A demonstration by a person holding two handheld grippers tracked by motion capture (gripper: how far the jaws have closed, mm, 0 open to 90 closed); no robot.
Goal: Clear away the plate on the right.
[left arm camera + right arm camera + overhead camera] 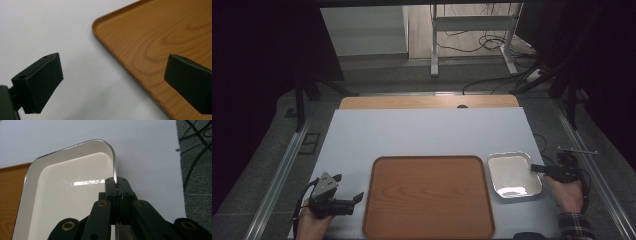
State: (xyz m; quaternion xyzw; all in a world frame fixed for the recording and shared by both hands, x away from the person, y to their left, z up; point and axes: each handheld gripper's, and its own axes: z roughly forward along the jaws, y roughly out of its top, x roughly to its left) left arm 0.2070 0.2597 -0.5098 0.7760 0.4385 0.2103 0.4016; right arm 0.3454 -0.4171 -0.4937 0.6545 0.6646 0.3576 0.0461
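Right gripper view shows our right hand-held gripper (117,185) pinching the pan (75,192) rim beside the tray (428,196), left hand-held gripper (112,82) spread idle; we judge the thin-edge hold could slip if lifted.

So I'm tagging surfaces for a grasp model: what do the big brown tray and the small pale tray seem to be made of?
Brown tray: wood or a wood-look laminate, going by the printed-looking grain; smooth matte finish, low moulded rim.

Small tray: likely enamelled or coated metal, with a glossy cream inside that mirrors the lights and a thin, shiny rolled edge. The right gripper is shut on that rim.
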